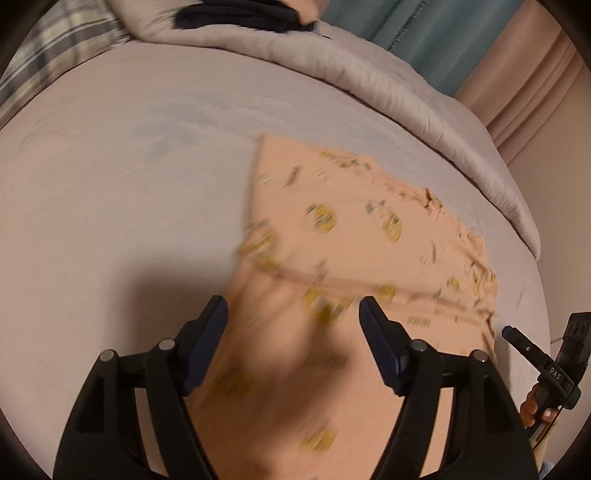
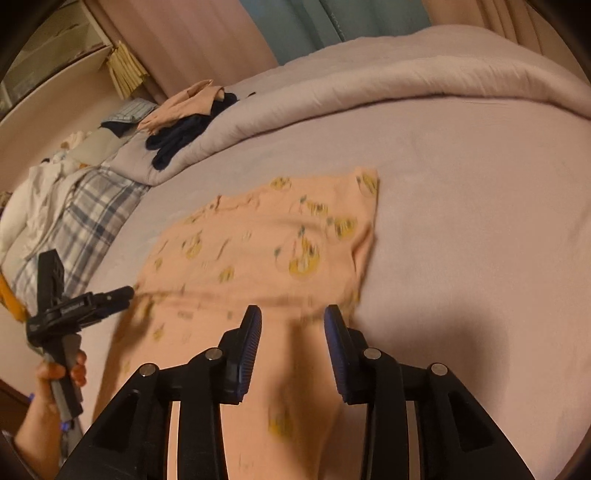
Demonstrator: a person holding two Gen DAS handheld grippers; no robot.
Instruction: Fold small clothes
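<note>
Peach cloth (image 1: pixel 343 236) with yellow prints lies spread on the pale bed sheet (image 1: pixel 110 192), its far part flat and its near part lifted toward both cameras, where it blurs. In the left wrist view the left gripper (image 1: pixel 293 306) has its jaws wide apart, the blurred cloth showing between and below them; whether any fold touches a pad cannot be told. At the right edge of that view the right gripper (image 1: pixel 517 338) appears from the side, just beside the cloth's corner, a few fingertips (image 1: pixel 532 408) showing on its handle.

In the right wrist view the right gripper (image 2: pixel 293 314) also stands with jaws apart, the cloth (image 2: pixel 266 240) running up between them from a crease across its width. The left gripper (image 2: pixel 122 293) reaches in from the left, its tip at the cloth's left edge, held by a bare hand (image 2: pixel 55 373); from this side its jaws seem together, though the blur leaves that doubtful.

Behind the cloth a rolled grey quilt (image 2: pixel 406 85) crosses the bed. On it sits a heap of dark and peach clothes (image 2: pixel 184 122), with a plaid sheet (image 2: pixel 92 210) and white laundry (image 2: pixel 33 206) at the left. Pink and teal curtains (image 2: pixel 295 26) hang beyond.
</note>
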